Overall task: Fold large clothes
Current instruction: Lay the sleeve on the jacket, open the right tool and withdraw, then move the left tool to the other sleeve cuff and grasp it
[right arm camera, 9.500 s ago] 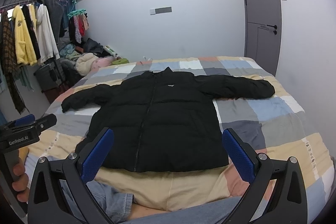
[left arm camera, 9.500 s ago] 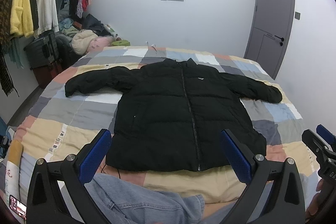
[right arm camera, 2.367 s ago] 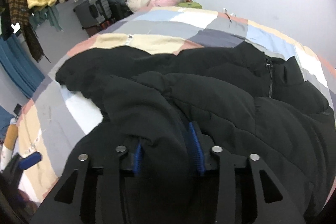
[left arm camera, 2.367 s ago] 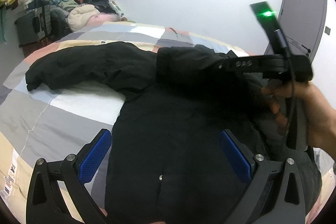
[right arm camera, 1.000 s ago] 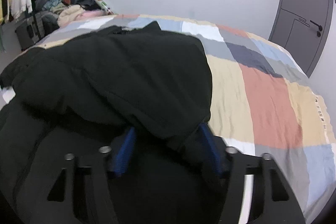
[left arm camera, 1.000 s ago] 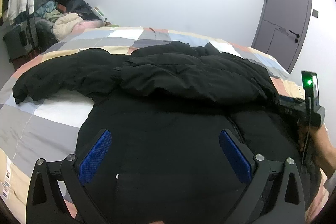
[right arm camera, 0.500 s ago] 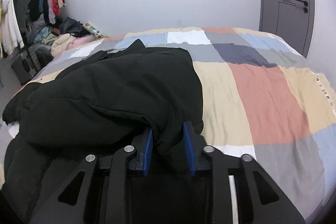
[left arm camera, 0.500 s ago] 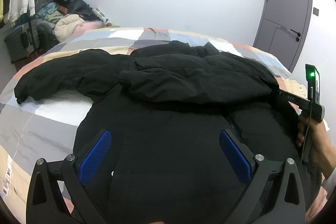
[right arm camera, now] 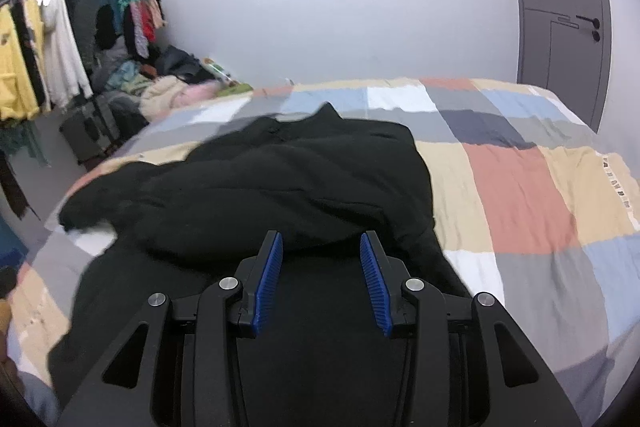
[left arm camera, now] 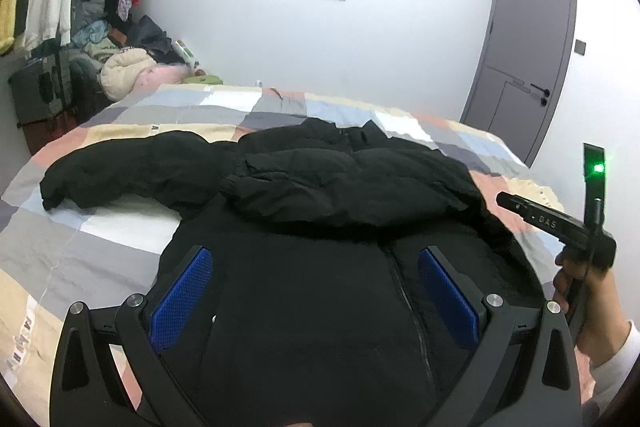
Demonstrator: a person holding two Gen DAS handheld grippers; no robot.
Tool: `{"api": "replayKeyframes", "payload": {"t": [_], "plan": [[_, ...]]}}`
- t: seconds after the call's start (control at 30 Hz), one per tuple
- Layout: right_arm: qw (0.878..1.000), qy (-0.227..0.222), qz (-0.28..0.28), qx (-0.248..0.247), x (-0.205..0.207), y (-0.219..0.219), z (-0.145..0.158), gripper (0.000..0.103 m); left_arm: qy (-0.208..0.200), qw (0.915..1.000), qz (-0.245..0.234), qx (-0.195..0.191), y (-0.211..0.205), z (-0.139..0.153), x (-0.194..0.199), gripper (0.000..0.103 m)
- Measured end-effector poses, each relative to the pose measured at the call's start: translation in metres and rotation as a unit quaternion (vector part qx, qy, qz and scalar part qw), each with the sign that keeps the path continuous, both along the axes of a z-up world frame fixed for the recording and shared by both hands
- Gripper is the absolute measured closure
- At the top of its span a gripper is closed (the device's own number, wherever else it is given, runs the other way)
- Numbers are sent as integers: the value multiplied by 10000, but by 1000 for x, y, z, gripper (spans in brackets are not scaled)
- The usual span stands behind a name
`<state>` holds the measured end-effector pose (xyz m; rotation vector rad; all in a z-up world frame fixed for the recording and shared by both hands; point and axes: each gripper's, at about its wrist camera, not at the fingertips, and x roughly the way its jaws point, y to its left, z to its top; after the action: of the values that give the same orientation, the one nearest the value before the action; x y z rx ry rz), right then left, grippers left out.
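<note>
A black puffer jacket lies front up on the patchwork bed. Its right sleeve is folded across the chest, while the other sleeve stretches out to the left. My left gripper hovers open above the jacket's lower body with nothing between its blue pads. My right gripper is just short of the folded sleeve; its jaws are opening and grip nothing. In the left wrist view that right gripper shows at the jacket's right edge, held by a hand.
Hanging clothes on a rack, a dark suitcase and a heap of garments stand left of the bed. A grey door is at the back right. Bare bedspread extends right of the jacket.
My right gripper has let go of the folded sleeve, drawn back and risen; its jaws now stand apart. My left gripper has lifted and backed off a little.
</note>
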<state>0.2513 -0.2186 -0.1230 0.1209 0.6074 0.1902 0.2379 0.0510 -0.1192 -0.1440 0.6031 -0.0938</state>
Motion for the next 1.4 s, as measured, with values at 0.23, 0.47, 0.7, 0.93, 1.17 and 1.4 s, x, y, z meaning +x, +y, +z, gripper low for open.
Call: {"api": "replayKeyframes", "payload": {"t": [0.23, 0.47, 0.7, 0.93, 1.17, 1.4], "plan": [[9988, -438, 186, 128, -58, 27, 33, 65, -257, 9996, -84, -23, 2, 19, -30, 0], [9969, -710, 329, -130, -105, 45, 45, 65, -375, 9990, -229, -36, 2, 26, -47, 0], [9962, -722, 466, -164, -149, 66, 36, 65, -433, 9986, -284, -108, 8, 29, -53, 0], [9968, -634, 483, -78, -158, 68, 25, 65, -350, 9991, -240, -96, 22, 30, -47, 0], [9975, -608, 354, -38, -156, 63, 19, 59, -225, 9996, 143, -130, 77, 36, -26, 0], [9980, -540, 307, -113, -154, 67, 8, 51, -118, 9979, 361, -525, 149, 32, 13, 0]]}}
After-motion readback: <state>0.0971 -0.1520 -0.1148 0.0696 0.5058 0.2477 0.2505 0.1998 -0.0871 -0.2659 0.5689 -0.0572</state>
